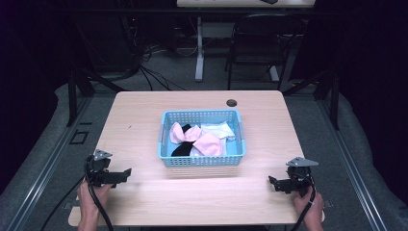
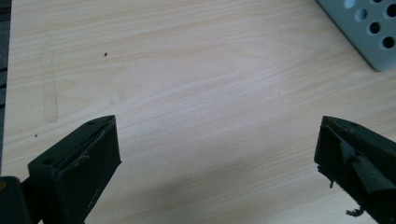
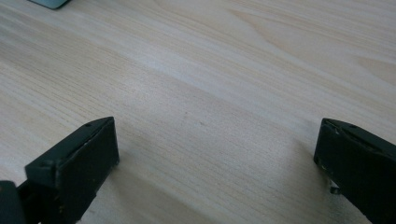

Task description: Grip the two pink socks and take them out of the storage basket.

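Note:
A light blue perforated basket (image 1: 166,144) stands at the middle of the wooden table (image 1: 139,120). Inside it lie pink cloth (image 1: 208,143), white cloth (image 1: 219,129) and a black piece (image 1: 182,149), jumbled together. My left gripper (image 1: 126,172) rests low over the table's front left, held by a hand, its jaws wide apart with bare wood between them (image 2: 217,140). A corner of the basket (image 2: 369,32) shows at the upper right of the left gripper view. My right gripper (image 1: 273,182) sits at the front right, open too, over bare wood (image 3: 217,140).
A round cable hole (image 1: 232,102) lies near the table's far edge. Behind the table stand a dark chair (image 1: 257,45), a white desk leg (image 1: 199,48) and floor cables (image 1: 154,72). Bare tabletop stretches in front of the basket between the grippers.

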The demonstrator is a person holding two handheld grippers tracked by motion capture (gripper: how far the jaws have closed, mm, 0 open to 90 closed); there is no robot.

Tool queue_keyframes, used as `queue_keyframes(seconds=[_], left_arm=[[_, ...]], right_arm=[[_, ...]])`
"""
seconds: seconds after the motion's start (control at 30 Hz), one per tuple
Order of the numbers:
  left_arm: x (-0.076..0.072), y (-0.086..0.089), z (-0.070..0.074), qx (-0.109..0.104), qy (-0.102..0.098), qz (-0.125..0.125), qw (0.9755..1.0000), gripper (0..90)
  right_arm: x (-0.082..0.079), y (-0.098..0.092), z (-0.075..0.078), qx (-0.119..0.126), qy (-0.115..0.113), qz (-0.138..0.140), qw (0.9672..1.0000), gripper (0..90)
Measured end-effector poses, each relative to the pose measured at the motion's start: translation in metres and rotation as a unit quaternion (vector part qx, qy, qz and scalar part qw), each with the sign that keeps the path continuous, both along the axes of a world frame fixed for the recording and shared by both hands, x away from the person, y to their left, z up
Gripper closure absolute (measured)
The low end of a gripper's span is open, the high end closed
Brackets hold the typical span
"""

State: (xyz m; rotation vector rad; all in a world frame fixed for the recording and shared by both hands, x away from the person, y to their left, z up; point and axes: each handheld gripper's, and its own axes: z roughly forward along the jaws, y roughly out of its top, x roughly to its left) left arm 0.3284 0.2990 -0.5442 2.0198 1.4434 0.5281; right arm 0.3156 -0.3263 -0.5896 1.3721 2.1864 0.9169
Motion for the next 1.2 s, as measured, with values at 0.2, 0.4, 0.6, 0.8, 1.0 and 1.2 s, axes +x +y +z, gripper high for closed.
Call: queue_keyframes(seconds=[0.2, 0.4, 0.6, 0.8, 1.0, 1.2], left_arm=[[0.005, -0.006, 0.022, -0.006, 0.013, -0.018, 0.9997, 0.4], [0.010, -0.015, 0.040, -0.008, 0.023, -0.033, 0.9992, 0.4], [0.015, -0.032, 0.063, -0.001, 0.033, -0.063, 0.9975, 0.3], [0.020, -0.045, 0.080, 0.004, 0.039, -0.085, 0.9956, 0.3], [0.029, -0.065, 0.100, 0.013, 0.048, -0.118, 0.9918, 0.1], [0.041, -0.086, 0.114, 0.028, 0.053, -0.145, 0.9875, 0.1]], right_arm=[[0.000, 0.000, 0.000, 0.000, -0.001, -0.001, 1.0000, 0.0], [0.000, 0.000, 0.000, 0.000, 0.000, 0.000, 1.0000, 0.0], [0.000, 0.000, 0.000, 0.000, 0.000, 0.000, 1.0000, 0.0], [0.000, 0.000, 0.000, 0.000, 0.000, 0.000, 1.0000, 0.0], [0.000, 0.000, 0.000, 0.000, -0.001, -0.002, 1.0000, 0.0], [0.000, 0.000, 0.000, 0.000, -0.001, -0.001, 1.0000, 0.0]])
